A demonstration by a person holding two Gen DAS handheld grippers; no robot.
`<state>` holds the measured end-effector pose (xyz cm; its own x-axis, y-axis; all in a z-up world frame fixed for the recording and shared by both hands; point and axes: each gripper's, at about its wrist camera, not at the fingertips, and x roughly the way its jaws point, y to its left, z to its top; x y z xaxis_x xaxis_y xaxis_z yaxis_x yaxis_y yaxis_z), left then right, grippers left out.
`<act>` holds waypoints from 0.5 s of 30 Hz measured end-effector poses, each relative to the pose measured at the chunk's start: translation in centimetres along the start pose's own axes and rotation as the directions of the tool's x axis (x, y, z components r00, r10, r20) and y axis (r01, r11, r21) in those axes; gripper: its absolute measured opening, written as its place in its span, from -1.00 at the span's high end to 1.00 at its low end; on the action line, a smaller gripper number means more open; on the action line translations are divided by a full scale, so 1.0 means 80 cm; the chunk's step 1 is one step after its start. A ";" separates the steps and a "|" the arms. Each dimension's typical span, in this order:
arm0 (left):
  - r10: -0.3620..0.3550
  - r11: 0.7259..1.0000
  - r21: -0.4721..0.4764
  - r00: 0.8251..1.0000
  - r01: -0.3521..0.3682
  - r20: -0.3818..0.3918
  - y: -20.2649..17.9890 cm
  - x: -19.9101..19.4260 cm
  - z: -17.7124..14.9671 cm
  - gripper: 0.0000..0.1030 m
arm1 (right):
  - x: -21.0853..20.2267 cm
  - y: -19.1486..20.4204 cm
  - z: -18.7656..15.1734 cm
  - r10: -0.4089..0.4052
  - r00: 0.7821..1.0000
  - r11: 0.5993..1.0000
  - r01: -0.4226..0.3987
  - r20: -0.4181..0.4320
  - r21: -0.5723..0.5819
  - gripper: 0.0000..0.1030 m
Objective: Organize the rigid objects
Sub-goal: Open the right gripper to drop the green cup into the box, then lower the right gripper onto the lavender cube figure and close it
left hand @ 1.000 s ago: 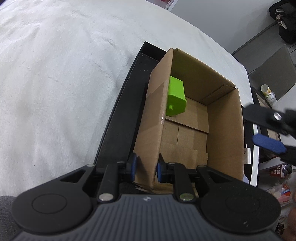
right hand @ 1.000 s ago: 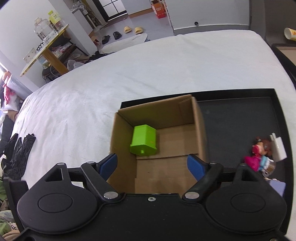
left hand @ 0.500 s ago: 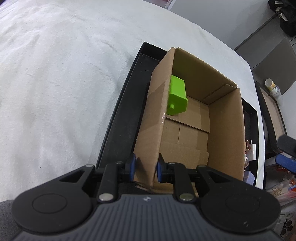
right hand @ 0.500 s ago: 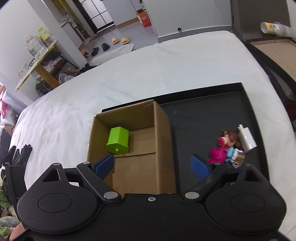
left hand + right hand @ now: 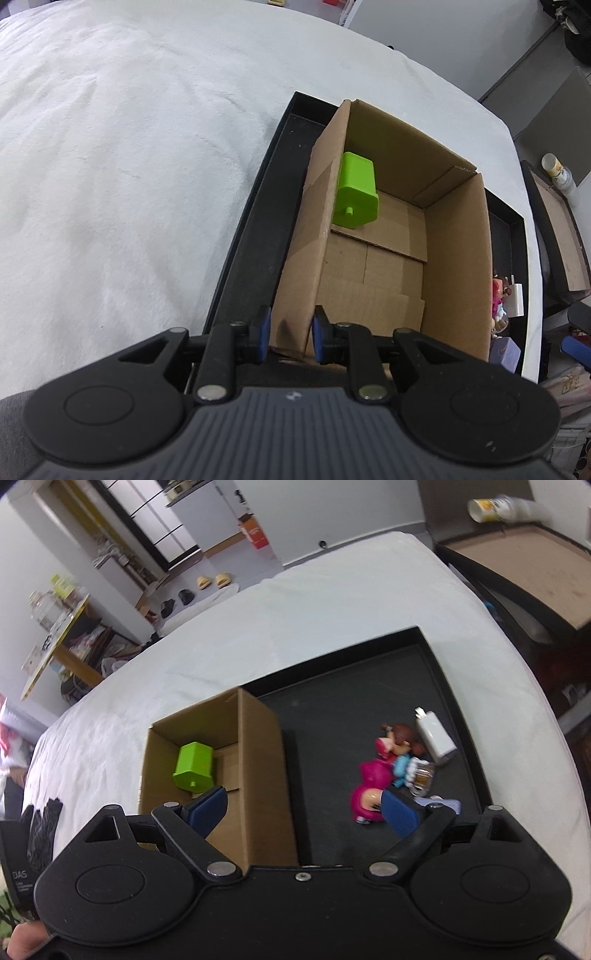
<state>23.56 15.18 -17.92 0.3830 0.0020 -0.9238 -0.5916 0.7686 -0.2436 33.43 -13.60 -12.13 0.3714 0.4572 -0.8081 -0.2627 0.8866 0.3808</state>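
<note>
An open cardboard box stands in a black tray on a white cloth. A green block lies inside the box against its left wall. My left gripper is shut on the box's near left wall. My right gripper is open and empty above the tray, between the box and a cluster of toys: a pink figure, a brown-haired doll, a white charger and a small glass mug.
A lilac block lies at the tray's near corner. A second tray with a cardboard sheet stands off the bed to the right, a paper cup beyond it. Black gloves lie at far left.
My right gripper has swung right, from over the box to over the tray beside the toys. My left gripper keeps its hold on the box wall.
</note>
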 end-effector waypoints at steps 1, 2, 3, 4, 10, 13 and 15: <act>0.001 1.000 -0.004 1.000 -0.001 -0.002 0.000 0.000 -0.001 0.59 | 0.000 -0.005 -0.001 0.001 1.000 1.000 -0.001 0.000 0.009 -0.75; 0.002 1.000 -0.009 1.000 -0.002 -0.004 0.000 0.000 -0.001 0.59 | 0.001 -0.011 -0.003 0.001 1.000 1.000 -0.001 0.000 0.018 -0.75; 0.004 1.000 -0.012 1.000 -0.004 -0.005 0.000 0.000 -0.002 0.59 | 0.001 -0.015 -0.004 -0.001 1.000 1.000 0.001 0.002 0.025 -0.75; 0.007 1.000 -0.011 1.000 -0.007 -0.004 0.000 0.000 -0.002 0.59 | 0.001 -0.020 -0.006 -0.004 1.000 0.999 0.004 0.005 0.033 -0.75; 0.029 1.000 0.005 1.000 -0.029 0.011 -0.007 0.002 -0.006 0.63 | 0.012 -0.051 -0.011 -0.010 1.000 0.996 0.010 0.003 0.092 -0.75; 0.025 1.000 0.009 1.000 -0.025 0.014 -0.009 0.001 -0.007 0.69 | 0.017 -0.065 -0.011 -0.013 1.000 0.993 0.013 0.001 0.117 -0.75; 0.028 1.000 0.009 0.999 -0.028 0.016 -0.010 0.001 -0.007 0.70 | 0.020 -0.075 -0.011 -0.010 1.000 0.990 0.010 0.001 0.140 -0.75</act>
<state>23.69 14.18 -17.95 0.3774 0.0339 -0.9254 -0.5955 0.7742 -0.2145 34.77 -18.24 -16.09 0.3747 0.4479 -0.8117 -0.1316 0.8924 0.4317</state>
